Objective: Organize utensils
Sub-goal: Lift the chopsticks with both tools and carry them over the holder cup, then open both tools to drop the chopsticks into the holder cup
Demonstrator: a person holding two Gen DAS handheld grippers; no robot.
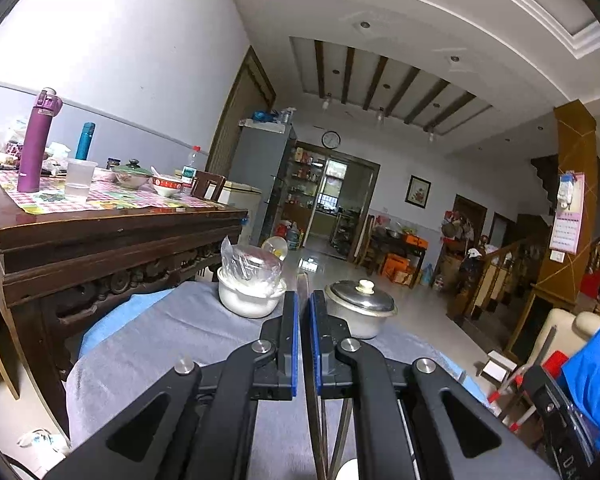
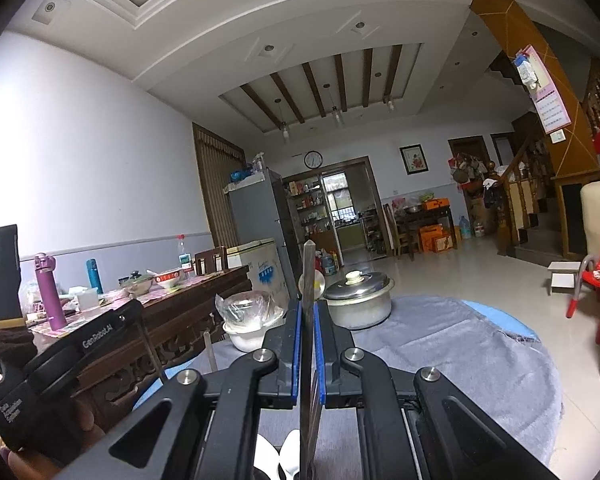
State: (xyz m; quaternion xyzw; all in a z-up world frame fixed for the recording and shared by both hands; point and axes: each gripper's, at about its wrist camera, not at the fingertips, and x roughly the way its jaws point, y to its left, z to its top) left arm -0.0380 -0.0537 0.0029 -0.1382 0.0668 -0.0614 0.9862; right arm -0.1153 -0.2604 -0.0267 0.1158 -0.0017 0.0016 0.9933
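Where the lower centre of each wrist view is filled by black linkage, a utensil is found clamped between blue pads. Right gripper (image 2: 308, 312): jaws together on a flat metal utensil handle (image 2: 309, 276), held edge-on and upright, its tip projecting above the fingertips; white spoon bowls (image 2: 288, 456) are glimpsed at the bottom edge. Left gripper (image 1: 304, 304): jaws together on a thin dark metal strip (image 1: 312, 408) running down between the pads; a second thin bar (image 1: 342, 432) lies just beside it, and what it belongs to cannot be told. Handling, as judged: light, rigid, smooth steel, liable to slip or pivot in a narrow grip; hold is best taken mid-handle, across the flat faces.

Grey cloth (image 2: 460, 352): soft cover on the round table, middle of frame. White bowl (image 1: 248, 296): left of centre, topped with crinkled clear plastic; breakable. Lidded metal pot (image 1: 360, 308): right of centre, well beyond the fingertips. Dark carved wooden table (image 1: 100, 240): left of frame, bearing a purple flask (image 1: 38, 144). The left device appears at lower left of the right view.
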